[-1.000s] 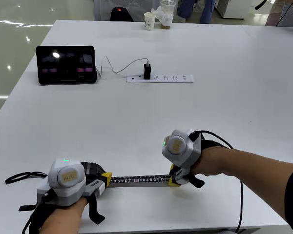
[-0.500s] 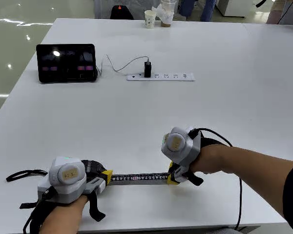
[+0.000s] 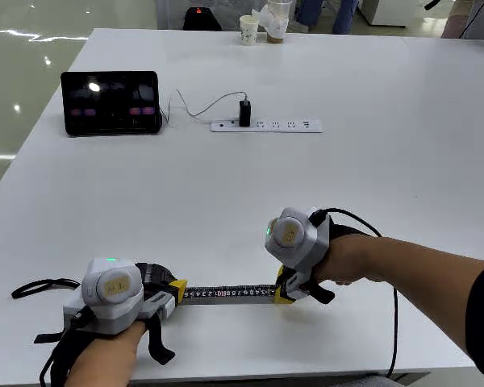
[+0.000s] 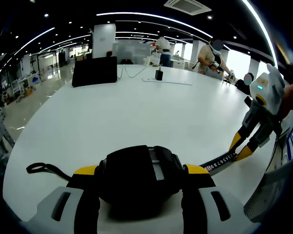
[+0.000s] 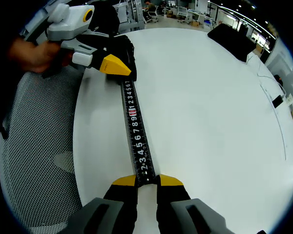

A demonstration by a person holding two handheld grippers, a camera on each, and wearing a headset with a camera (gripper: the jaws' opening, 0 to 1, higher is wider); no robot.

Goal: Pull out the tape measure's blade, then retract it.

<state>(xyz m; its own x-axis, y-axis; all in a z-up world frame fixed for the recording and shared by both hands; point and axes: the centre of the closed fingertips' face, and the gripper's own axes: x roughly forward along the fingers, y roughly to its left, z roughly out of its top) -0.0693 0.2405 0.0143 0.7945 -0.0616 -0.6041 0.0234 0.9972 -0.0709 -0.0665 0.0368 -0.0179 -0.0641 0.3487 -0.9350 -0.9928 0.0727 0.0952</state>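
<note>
A black tape measure case (image 3: 152, 278) lies near the table's front edge, and my left gripper (image 3: 171, 294) is shut on it. In the left gripper view the case (image 4: 139, 173) sits between the yellow-tipped jaws of the left gripper (image 4: 141, 170). The numbered blade (image 3: 230, 292) runs out flat to the right along the white table (image 3: 323, 185). My right gripper (image 3: 282, 294) is shut on the blade's end. The right gripper view has the blade (image 5: 134, 126) leading from the right gripper (image 5: 146, 181) up to the case (image 5: 119, 48) and the left gripper (image 5: 112, 63).
A dark tablet (image 3: 110, 102) stands at the back left, with a cable to a white power strip (image 3: 266, 126). Paper cups (image 3: 248, 32) stand at the far edge. A black strap (image 3: 36, 286) trails left of the left gripper. The front table edge is close.
The right gripper has edged slightly left toward the case, so the exposed blade is a little shorter. The left gripper has stayed put on the case.
</note>
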